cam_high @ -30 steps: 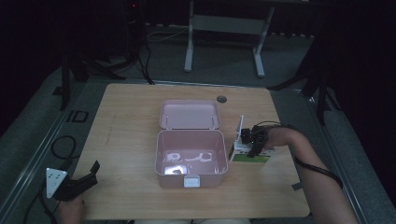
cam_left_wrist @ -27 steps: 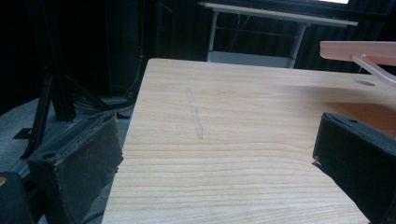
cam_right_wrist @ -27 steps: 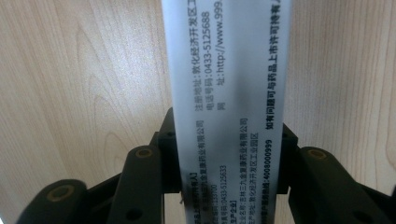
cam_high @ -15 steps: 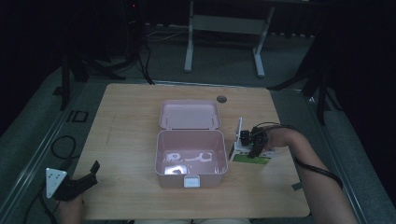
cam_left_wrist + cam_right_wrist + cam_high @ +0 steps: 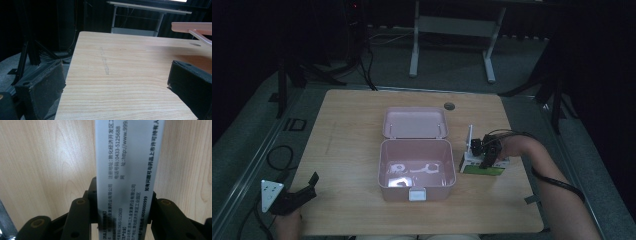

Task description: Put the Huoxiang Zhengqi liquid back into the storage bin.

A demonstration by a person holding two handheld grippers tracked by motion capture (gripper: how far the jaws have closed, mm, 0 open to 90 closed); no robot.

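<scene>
A small white carton [image 5: 481,164] with a green near face is seen on the table [image 5: 347,125], just right of the open pink box [image 5: 414,170], toward the right edge. In the right gripper view its narrow white side [image 5: 128,167] carries rows of black printed characters and numbers, and it runs up the middle of the picture over the wood. A white flap stands upright at the carton's far left corner.

The right gripper [image 5: 488,152] is set down on the carton from above; its jaws are pressed against the carton's two sides, so the carton is held between them. The left gripper [image 5: 297,192] is kept at the near left corner of the table, well apart from the box, with its jaws spread wide and nothing between them; bare wood is seen between them in the left gripper view.

Compared with a second ago, the carton is found in the same spot beside the box, and the box, its lid laid back on the far side, has not been shifted. The right jaws have just been closing onto the carton. The left gripper has been left where it was
</scene>
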